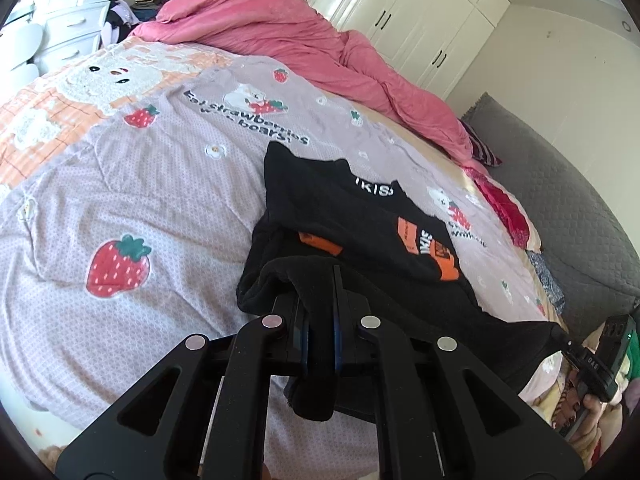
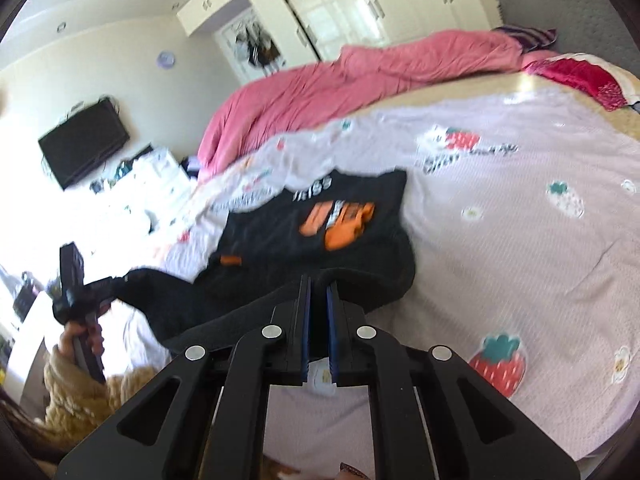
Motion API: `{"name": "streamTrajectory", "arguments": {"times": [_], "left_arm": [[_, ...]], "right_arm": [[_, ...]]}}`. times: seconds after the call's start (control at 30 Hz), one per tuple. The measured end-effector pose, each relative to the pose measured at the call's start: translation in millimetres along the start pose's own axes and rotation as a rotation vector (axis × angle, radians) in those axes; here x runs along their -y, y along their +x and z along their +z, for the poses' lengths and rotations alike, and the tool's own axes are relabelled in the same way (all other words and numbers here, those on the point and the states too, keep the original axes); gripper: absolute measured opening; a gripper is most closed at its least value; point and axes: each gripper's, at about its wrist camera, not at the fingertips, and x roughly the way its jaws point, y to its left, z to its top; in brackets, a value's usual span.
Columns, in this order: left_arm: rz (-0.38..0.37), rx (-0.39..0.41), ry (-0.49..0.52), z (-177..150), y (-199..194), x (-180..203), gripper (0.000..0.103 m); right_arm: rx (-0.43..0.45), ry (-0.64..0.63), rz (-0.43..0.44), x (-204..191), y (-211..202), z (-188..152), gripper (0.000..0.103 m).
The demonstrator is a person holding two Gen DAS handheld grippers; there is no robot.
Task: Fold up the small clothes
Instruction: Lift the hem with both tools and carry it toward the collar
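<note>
Pinching black shirt (image 1: 360,220) between fingers (image 1: 340,292)

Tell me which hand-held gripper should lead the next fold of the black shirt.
Either; I'd guess both together. The left hand-held gripper and right hand-held gripper each pinch a near corner of the black shirt.

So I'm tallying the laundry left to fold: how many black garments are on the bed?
1. The black garment lies on the strawberry bedspread, near edge pinched by the left gripper and right gripper. Others could hide under the pink duvet.
</note>
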Motion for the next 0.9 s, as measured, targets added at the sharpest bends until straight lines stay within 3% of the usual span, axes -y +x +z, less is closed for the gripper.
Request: {"name": "streamTrajectory", "arguments": {"times": [0.27,0.9], "left_arm": [[-0.024,0.058,-0.023,21,-2,2,0.002],[-0.02,0.115,-0.07,72,34,-2,0.002]], "right_arm": [[0.127,0.077,-0.018,17,0,37,0.006],[0.183,-0.009,-0.09,28,64,106,0.006]]}}
